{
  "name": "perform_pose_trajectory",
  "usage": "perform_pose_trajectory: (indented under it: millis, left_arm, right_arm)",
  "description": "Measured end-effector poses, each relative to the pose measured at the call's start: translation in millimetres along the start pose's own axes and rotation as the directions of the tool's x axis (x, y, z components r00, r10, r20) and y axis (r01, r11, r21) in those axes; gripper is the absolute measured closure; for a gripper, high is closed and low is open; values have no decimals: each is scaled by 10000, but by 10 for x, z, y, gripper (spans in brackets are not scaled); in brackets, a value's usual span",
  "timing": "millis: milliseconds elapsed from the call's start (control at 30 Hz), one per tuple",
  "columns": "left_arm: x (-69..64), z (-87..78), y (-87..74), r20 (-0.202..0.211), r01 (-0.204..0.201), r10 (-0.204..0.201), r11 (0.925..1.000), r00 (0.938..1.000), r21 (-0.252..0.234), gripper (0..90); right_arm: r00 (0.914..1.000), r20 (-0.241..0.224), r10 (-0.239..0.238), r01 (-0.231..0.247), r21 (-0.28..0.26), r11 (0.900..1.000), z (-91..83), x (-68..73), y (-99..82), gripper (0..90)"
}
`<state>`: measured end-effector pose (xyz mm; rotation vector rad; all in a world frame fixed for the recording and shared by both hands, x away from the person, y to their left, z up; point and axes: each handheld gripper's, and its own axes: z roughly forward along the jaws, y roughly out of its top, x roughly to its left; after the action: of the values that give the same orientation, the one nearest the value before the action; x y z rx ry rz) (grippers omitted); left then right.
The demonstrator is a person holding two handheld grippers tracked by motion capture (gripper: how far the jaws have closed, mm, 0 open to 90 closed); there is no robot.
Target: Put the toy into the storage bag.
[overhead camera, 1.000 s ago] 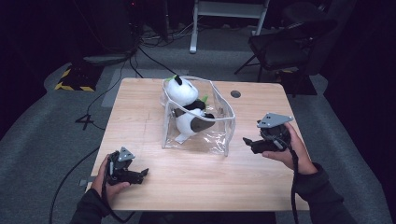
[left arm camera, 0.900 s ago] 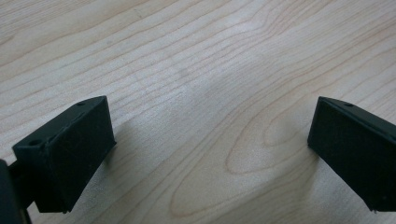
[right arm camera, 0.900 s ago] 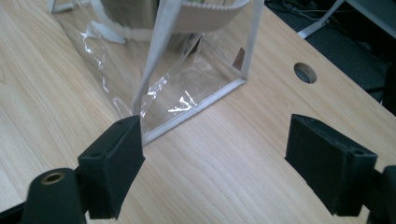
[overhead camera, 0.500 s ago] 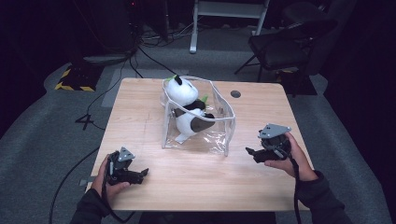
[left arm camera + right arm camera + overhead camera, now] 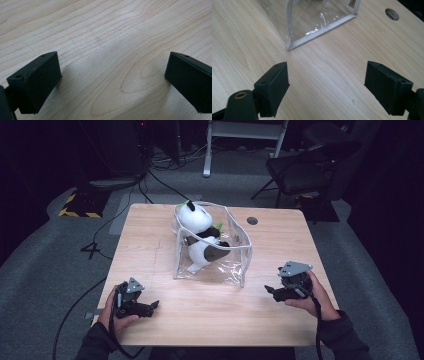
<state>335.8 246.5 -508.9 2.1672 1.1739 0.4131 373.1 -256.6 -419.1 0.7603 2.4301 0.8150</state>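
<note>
- The clear bag (image 5: 212, 251) stands upright at the centre of the table (image 5: 150, 240) in the high view, a little above the middle of the frame.
- A panda toy (image 5: 200, 235) sits inside the bag; its white head rises over the bag's open top, and its body leans toward the right wall.
- The left gripper (image 5: 150, 307) is in the lower left of the high view, held in the person's left hand (image 5: 117, 310) and resting low at the table's near edge, well apart from the bag.
- In the left gripper view its jaws stand wide apart with bare wood between them; it holds nothing.
- The right gripper (image 5: 270, 291) is in the lower right of the high view, held in the right hand (image 5: 310, 295), near the bag's lower right corner but not touching it.
- In the right gripper view its jaws are also apart and empty, and the bag's white-edged corner (image 5: 290, 46) lies beyond them, in the upper middle of that frame.
- A round hole (image 5: 252, 220) is in the table, to the upper right of the bag.
</note>
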Motion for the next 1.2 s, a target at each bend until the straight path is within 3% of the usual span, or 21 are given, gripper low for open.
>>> perform_pose_trajectory:
  millis: [400,933,1067,1200]
  left_arm:
    - [-1,0,0,-2,9,-9,10000,10000,-3,6]
    - [-1,0,0,-3,9,-9,10000,10000,-2,6]
    - [-1,0,0,-4,5,-5,10000,10000,-2,6]
    - [-1,0,0,-1,13,-13,10000,10000,1,6]
  right_arm:
    - [9984,-420,375,-377,-22,9993,35,33,-294,196]
    - [9960,-260,855,-852,153,9962,79,11,-634,198]
    - [9971,-238,721,-721,38,9974,82,33,-706,198]
    - [9951,-131,975,-974,129,9952,83,23,-785,204]
